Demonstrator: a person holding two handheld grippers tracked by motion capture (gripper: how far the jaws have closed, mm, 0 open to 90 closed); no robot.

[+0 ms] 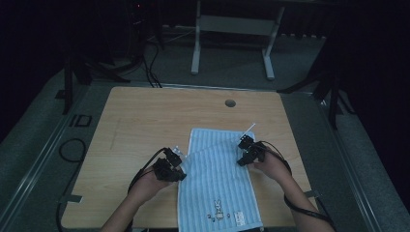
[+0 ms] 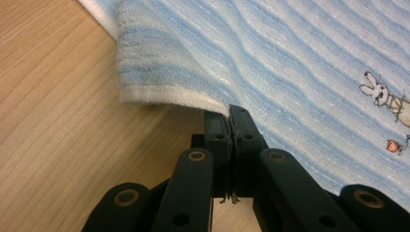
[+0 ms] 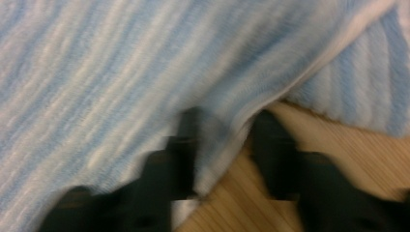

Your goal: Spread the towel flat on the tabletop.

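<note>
A light wooden counter (image 1: 145, 121) carries a blue-and-white striped towel (image 1: 217, 193), its far part folded back over itself and its near end reaching the counter's front edge. What looks like a round hole (image 1: 230, 103) sits near the far edge.

A light-blue striped towel (image 1: 217, 179) with white edging and a small embroidered rabbit motif (image 2: 382, 94) lies lengthwise on the wooden worktop (image 1: 140, 121), its far portion folded back over itself.
</note>
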